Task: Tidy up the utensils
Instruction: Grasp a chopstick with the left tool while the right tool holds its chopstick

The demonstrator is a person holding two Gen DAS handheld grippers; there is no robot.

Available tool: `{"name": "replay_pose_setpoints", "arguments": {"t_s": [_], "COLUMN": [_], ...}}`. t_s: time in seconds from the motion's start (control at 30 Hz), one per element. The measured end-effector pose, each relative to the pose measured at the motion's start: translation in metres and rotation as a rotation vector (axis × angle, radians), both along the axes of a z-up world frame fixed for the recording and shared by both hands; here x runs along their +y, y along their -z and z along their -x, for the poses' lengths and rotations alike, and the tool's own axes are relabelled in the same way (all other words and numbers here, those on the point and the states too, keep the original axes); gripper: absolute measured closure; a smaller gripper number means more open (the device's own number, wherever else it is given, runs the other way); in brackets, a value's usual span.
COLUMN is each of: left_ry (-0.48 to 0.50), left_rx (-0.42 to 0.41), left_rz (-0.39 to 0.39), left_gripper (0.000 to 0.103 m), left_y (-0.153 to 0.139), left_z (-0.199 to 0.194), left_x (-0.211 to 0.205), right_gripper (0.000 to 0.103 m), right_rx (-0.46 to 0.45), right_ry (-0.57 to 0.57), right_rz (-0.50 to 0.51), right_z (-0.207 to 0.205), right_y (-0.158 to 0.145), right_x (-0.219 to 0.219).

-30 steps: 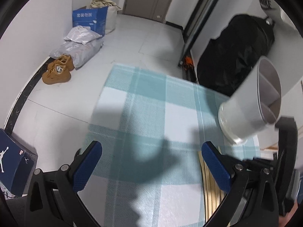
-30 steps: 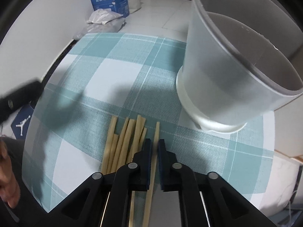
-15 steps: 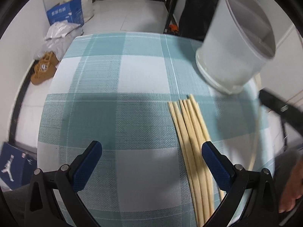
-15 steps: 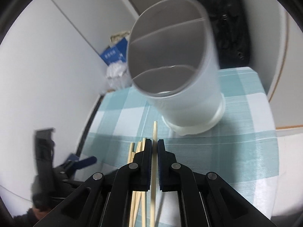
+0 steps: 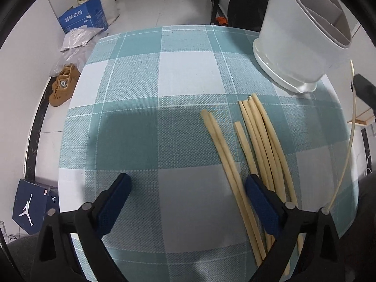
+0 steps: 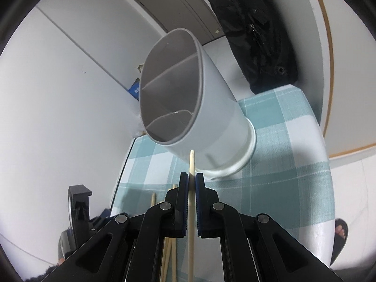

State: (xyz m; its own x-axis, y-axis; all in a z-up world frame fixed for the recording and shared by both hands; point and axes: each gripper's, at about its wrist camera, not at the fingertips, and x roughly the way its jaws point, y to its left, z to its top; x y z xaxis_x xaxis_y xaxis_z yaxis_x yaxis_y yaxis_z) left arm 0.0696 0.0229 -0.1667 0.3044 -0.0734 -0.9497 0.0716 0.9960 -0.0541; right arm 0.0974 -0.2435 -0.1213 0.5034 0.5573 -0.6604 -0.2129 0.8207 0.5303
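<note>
The right gripper (image 6: 192, 181) is clamping a single chopstick (image 6: 191, 164) between its blue pads, the stick's tip poking up just in front of the white utensil holder (image 6: 211, 117). The holder is standing on the teal checked tablecloth (image 6: 282, 164); its divided compartments are showing only bare grey walls, nothing in them as far as can be seen.

The left gripper (image 5: 188, 188) is pointing down at the cloth with its jaws spread wide and closing, nothing between the pads. Its right finger (image 5: 258, 197) is lying over the near ends of the loose chopsticks (image 5: 258, 136), whether touching them cannot be told. These are lying bundled on the cloth just beside the holder's base.
</note>
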Motion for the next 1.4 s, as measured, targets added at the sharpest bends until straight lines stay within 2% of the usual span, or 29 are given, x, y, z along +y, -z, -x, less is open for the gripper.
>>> {"name": "replay_pose_setpoints", "arguments": {"t_s": [0.13,0.2,0.3,0.4,0.57,0.77,0.97,1.1,1.23,1.4], "left_ry": [0.005,0.004,-0.012,-0.009,-0.041,-0.053,-0.12,-0.116,-0.129,-0.09], "left_rx": [0.014,0.016,0.019,0.016,0.038,0.051,0.042,0.043,0.065,0.082], "left_rz": [0.005,0.009,0.049,0.042,0.102,-0.005,0.012,-0.009,0.001,-0.009], "left_gripper": [0.015,0.026,0.03,0.039,0.039,0.039,0.039,0.038,0.038,0.038], "left_y": [-0.001,-0.003,-0.003,-0.003,-0.005,0.0,0.002,0.003,0.003,0.001], "left_z": [-0.004,-0.009,-0.014,-0.019,-0.032,-0.052,-0.05,-0.054,-0.057,-0.055], "left_x": [0.001,0.004,0.01,0.01,0.014,0.01,0.03,0.028,0.029,0.018], "right_gripper": [0.098,0.098,0.098,0.098,0.098,0.098,0.098,0.098,0.098,0.098], "right_rx": [-0.02,-0.025,-0.025,-0.018,-0.022,-0.026,-0.025,-0.028,-0.03,-0.027], "right_ry": [-0.008,-0.016,-0.02,-0.025,-0.021,-0.009,-0.01,-0.02,-0.02,-0.016], "right_rz": [0.0,-0.002,-0.005,-0.01,-0.008,-0.004,-0.005,0.001,0.001,0.0], "right_z": [0.002,0.001,0.002,0.002,0.001,0.002,0.0,-0.001,-0.001,-0.001], "right_y": [-0.007,-0.007,-0.008,-0.006,-0.005,-0.005,-0.005,-0.004,-0.004,-0.003], "right_x": [-0.005,-0.004,-0.003,-0.002,-0.001,-0.002,0.0,0.003,0.003,0.003]}}
